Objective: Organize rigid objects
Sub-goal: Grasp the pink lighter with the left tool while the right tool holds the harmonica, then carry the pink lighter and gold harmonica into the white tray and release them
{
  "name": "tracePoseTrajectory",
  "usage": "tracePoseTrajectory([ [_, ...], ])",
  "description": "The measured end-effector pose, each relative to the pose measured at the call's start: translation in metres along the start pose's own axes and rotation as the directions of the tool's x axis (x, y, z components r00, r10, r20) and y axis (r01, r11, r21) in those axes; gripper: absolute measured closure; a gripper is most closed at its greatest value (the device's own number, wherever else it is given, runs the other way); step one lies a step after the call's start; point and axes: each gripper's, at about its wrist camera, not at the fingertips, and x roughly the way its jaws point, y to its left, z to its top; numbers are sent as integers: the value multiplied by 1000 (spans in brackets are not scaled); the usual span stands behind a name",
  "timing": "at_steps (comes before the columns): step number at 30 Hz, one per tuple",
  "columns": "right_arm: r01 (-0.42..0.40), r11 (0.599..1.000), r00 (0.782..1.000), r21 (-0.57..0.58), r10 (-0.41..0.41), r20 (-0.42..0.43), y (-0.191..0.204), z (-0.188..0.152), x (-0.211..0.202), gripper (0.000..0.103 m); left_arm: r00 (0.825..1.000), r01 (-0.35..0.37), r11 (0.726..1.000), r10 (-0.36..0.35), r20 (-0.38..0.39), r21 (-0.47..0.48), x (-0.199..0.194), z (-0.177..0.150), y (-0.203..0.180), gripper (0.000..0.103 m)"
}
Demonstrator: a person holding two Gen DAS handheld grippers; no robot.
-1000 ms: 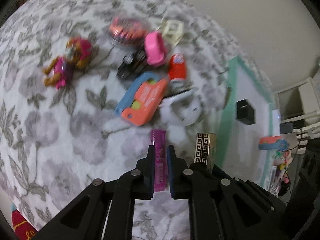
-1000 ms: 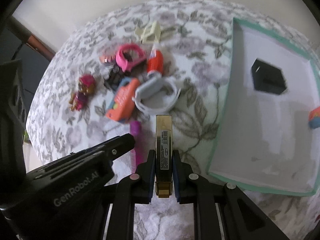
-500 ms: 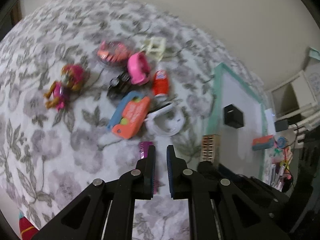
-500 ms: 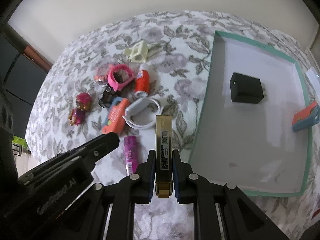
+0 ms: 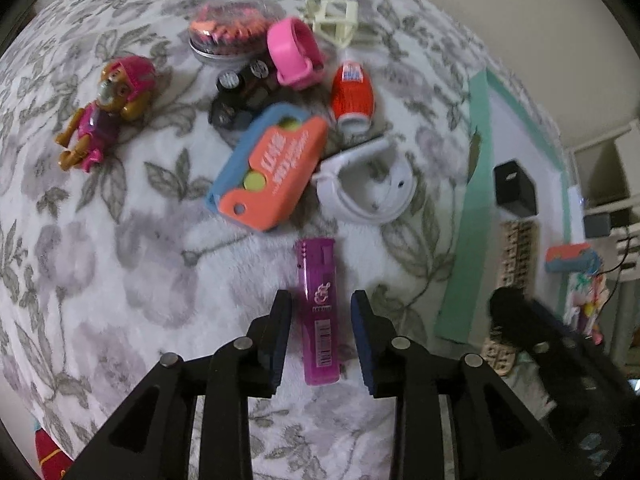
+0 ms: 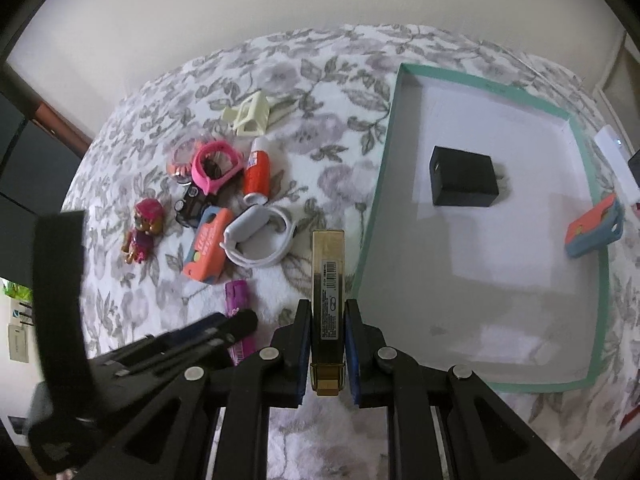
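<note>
My left gripper [image 5: 322,312] is open low over the floral blanket, its fingers on either side of a purple lighter [image 5: 319,312]. My right gripper [image 6: 328,316] is shut on a gold rectangular box [image 6: 328,288], held above the blanket just left of a teal-rimmed white tray [image 6: 378,208]. The tray holds a black cube [image 6: 464,182] and an orange and blue case [image 6: 594,232]. The lighter also shows in the right wrist view [image 6: 236,300], partly hidden by the left gripper.
A pile lies beyond the lighter: an orange and blue case [image 5: 272,170], white cable coil [image 5: 368,188], red bottle [image 5: 352,94], pink band [image 5: 294,52], black toy car [image 5: 242,94], cream clip [image 5: 334,20], round tin [image 5: 228,30], toy pup figure [image 5: 108,110].
My left gripper has opened and dropped down around the purple lighter. My right gripper, still holding the gold box, has risen and moved back from the pile.
</note>
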Motion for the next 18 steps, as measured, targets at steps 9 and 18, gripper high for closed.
tracePoseTrajectory([
  [9, 5, 1000, 1000, 4, -5, 2, -1, 0, -1, 86, 969, -245, 943, 239, 56, 224, 11, -16, -46, 74],
  [18, -6, 1000, 1000, 16, 6, -8, -3, -1, 2, 86, 990, -138, 977, 135, 29, 164, -1, -14, -21, 83],
])
